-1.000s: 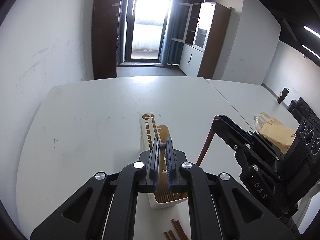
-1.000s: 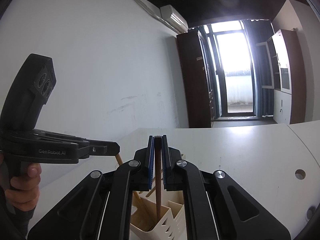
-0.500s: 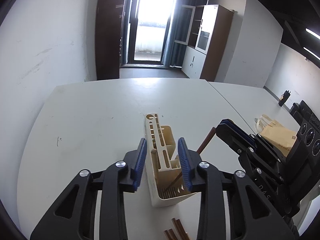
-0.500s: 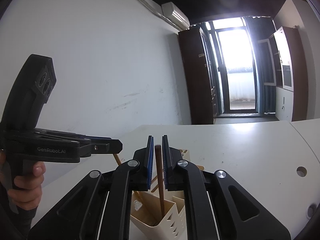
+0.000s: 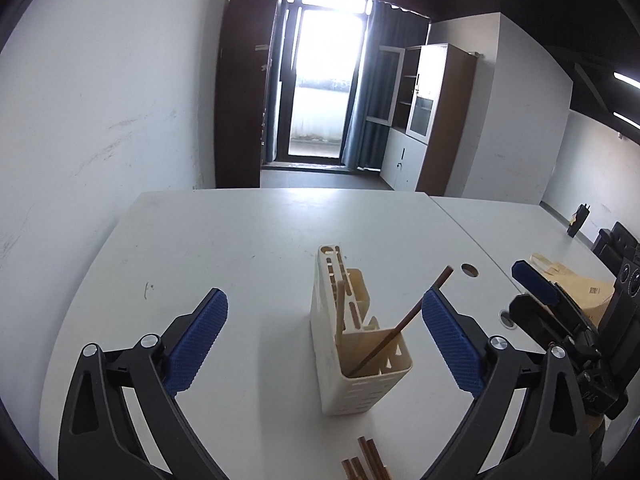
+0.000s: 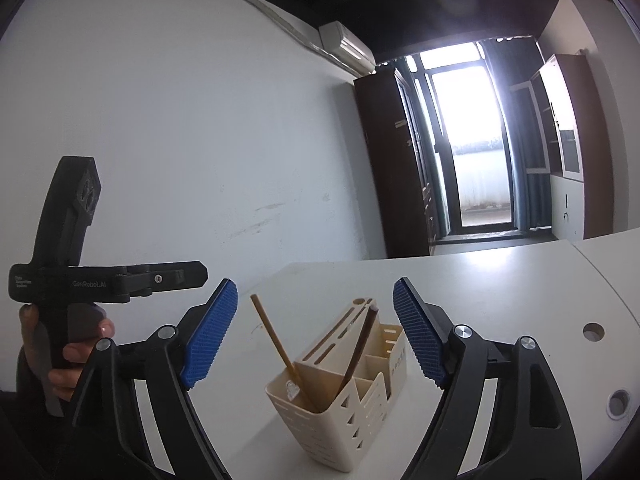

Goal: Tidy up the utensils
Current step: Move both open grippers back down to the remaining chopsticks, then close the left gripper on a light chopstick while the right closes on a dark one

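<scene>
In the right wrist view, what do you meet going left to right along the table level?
Hand holding the left gripper → light chopstick → dark chopstick in the cream utensil holder → table holes.

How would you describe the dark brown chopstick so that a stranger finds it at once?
On the white table stands a cream utensil holder. Two sticks lean out of its open front compartment. The dark brown chopstick is the darker one; the other stick is pale tan.

right gripper (image 6: 314, 334) fingers opening wide, nothing between them, cream utensil holder (image 6: 344, 404) on white surface (image 6: 500, 292), two chopsticks (image 6: 276, 340) leaning inside
</scene>
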Action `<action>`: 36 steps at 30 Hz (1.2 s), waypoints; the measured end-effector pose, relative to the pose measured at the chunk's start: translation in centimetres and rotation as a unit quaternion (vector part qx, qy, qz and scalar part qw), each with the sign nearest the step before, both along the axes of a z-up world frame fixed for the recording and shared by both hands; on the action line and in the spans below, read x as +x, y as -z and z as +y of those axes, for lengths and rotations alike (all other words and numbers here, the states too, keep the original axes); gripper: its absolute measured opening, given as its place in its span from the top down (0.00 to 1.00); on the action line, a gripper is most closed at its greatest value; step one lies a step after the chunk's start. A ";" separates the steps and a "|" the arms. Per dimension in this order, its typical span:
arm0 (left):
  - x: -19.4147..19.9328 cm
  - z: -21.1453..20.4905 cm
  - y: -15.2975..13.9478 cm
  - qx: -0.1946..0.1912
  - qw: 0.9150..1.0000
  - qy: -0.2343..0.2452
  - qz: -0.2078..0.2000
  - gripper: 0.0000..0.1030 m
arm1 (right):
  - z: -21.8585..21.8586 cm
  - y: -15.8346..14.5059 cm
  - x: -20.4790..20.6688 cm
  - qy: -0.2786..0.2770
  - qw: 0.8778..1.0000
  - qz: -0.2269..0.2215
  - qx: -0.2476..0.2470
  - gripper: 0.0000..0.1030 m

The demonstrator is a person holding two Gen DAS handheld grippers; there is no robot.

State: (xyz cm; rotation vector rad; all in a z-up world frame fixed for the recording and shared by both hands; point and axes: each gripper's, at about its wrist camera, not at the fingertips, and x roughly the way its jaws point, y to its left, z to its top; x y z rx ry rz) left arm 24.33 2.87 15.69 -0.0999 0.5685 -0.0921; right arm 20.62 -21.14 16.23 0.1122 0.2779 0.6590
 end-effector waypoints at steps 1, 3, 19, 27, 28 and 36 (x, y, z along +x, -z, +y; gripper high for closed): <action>-0.3 0.2 0.6 0.002 1.000 -0.005 0.004 0.07 | 0.0 0.5 -0.2 0.000 1.000 0.005 -0.007 0.20; -1.1 0.4 2.1 0.007 1.000 -0.016 0.017 0.06 | -0.2 1.8 -0.7 0.000 0.999 0.021 -0.024 0.20; -3.2 -1.2 20.7 -0.003 0.969 0.033 0.245 0.11 | 3.8 15.8 1.5 -0.027 0.960 0.234 -0.150 0.20; -4.0 -3.5 23.9 0.004 0.955 0.058 0.291 0.29 | 6.6 20.5 0.6 -0.045 0.941 0.270 -0.199 0.59; -4.1 -3.7 24.3 0.008 0.954 0.060 0.294 0.33 | 6.9 20.8 0.5 -0.045 0.939 0.270 -0.205 0.61; -4.6 -4.4 25.0 0.031 0.953 0.057 0.296 0.40 | 9.2 22.6 0.3 -0.030 0.931 0.260 -0.256 0.68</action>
